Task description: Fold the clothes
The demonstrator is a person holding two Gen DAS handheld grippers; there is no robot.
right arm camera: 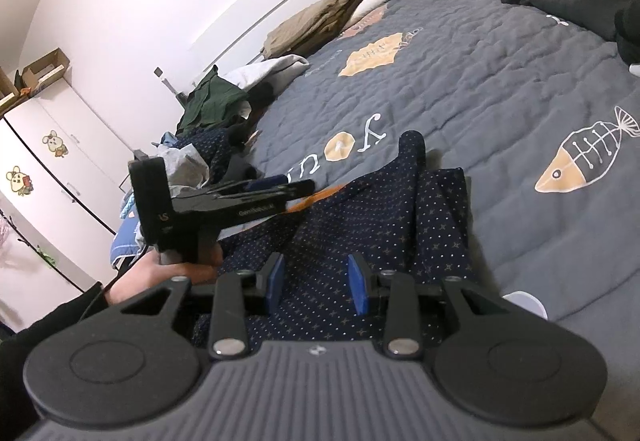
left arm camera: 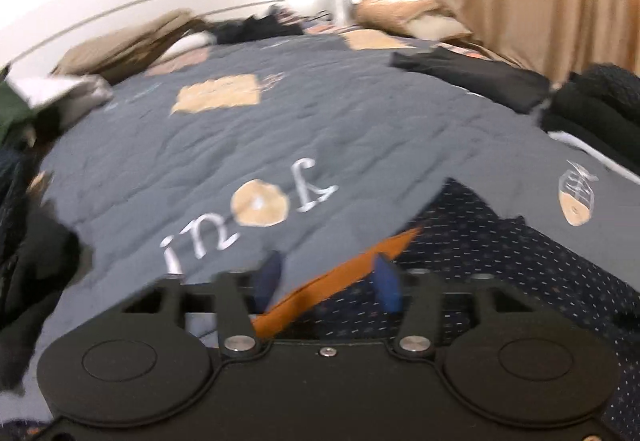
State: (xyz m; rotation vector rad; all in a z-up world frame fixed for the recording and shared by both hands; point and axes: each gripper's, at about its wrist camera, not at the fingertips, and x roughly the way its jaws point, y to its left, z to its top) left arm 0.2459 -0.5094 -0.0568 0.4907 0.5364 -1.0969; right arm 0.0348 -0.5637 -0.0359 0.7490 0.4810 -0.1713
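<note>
Grey quilt with fish and letter prints covers the bed, clothes piled along its far and left edges. Navy dotted garment lies rumpled on the near part of the quilt, its orange lining showing along one edge. Left gripper sits low over that orange edge, jaws apart, fabric between but not pinched; view blurred. Right gripper over the navy cloth, jaws part open, pads clear of it. Left hand grips its handle.
</note>
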